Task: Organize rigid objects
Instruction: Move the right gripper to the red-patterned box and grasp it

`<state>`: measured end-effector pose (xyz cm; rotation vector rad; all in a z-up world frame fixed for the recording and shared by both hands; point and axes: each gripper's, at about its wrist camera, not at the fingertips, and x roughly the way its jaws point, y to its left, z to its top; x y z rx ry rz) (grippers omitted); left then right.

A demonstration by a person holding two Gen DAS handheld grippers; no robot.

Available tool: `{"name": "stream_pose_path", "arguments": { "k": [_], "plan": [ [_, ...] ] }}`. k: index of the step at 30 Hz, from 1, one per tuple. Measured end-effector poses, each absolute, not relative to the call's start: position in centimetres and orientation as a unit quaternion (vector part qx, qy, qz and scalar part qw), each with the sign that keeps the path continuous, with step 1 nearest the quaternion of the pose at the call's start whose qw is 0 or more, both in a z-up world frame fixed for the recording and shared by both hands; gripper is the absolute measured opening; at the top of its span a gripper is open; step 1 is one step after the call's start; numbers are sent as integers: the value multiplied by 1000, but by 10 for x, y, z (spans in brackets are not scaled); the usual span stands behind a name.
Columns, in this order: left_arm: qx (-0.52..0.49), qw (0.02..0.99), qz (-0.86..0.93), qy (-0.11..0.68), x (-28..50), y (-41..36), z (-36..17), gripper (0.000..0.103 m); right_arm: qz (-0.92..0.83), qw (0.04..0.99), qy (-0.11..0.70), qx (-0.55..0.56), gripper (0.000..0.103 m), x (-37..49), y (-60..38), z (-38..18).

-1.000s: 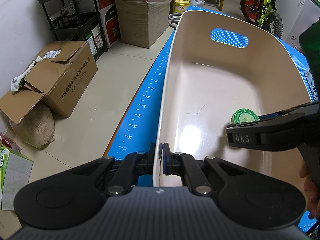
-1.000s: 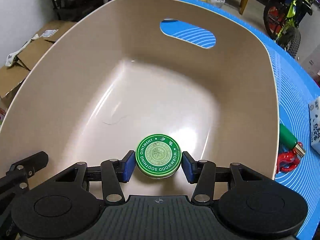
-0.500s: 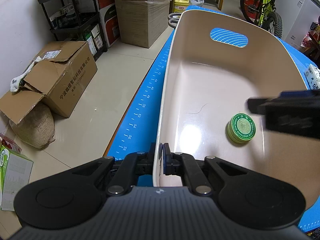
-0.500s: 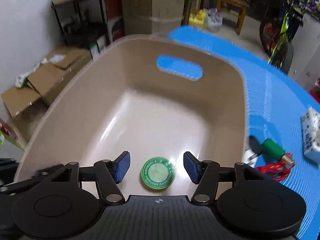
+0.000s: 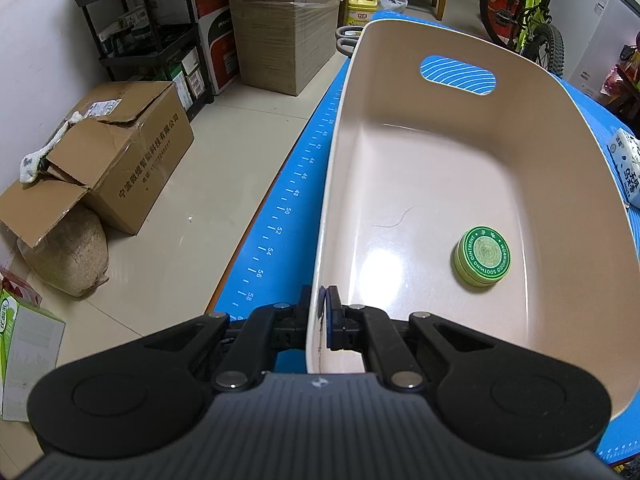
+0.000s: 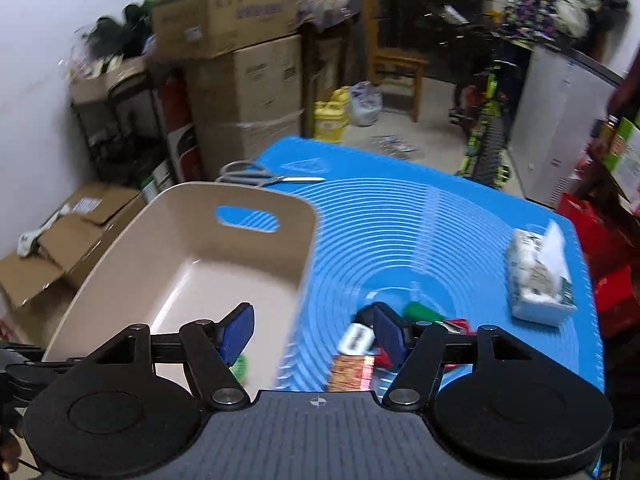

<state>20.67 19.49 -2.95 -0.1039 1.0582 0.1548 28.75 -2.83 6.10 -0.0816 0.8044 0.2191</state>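
A beige plastic bin (image 5: 532, 152) with a handle slot stands on the blue mat (image 5: 280, 220). A round green ointment tin (image 5: 482, 256) lies flat on its floor. My left gripper (image 5: 322, 312) is shut on the bin's near left rim. In the right wrist view, blurred by motion, my right gripper (image 6: 316, 330) is open and empty, raised above the bin's right rim (image 6: 306, 256). A green edge of the tin (image 6: 241, 366) shows below its left finger. A small pile of objects (image 6: 356, 354) lies on the mat (image 6: 420, 232) under its right finger.
Scissors (image 6: 264, 178) lie on the mat behind the bin. A white packet (image 6: 538, 280) sits at the mat's right side, also in the left wrist view (image 5: 628, 168). Cardboard boxes (image 5: 116, 156), a shelf, a sack and a bicycle (image 5: 528, 20) stand on the floor around the table.
My right gripper let go of the green tin, which now lies in the bin, then rose and swung right toward the mat. My left gripper kept its hold on the rim.
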Motion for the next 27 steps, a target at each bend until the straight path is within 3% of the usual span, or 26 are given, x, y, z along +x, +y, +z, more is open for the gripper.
{"name": "stream_pose_path", "arguments": {
  "k": [27],
  "plan": [
    [-51, 859, 70, 505, 207, 197, -29, 7, 73, 883, 463, -33, 74, 308, -52, -70]
  ]
}}
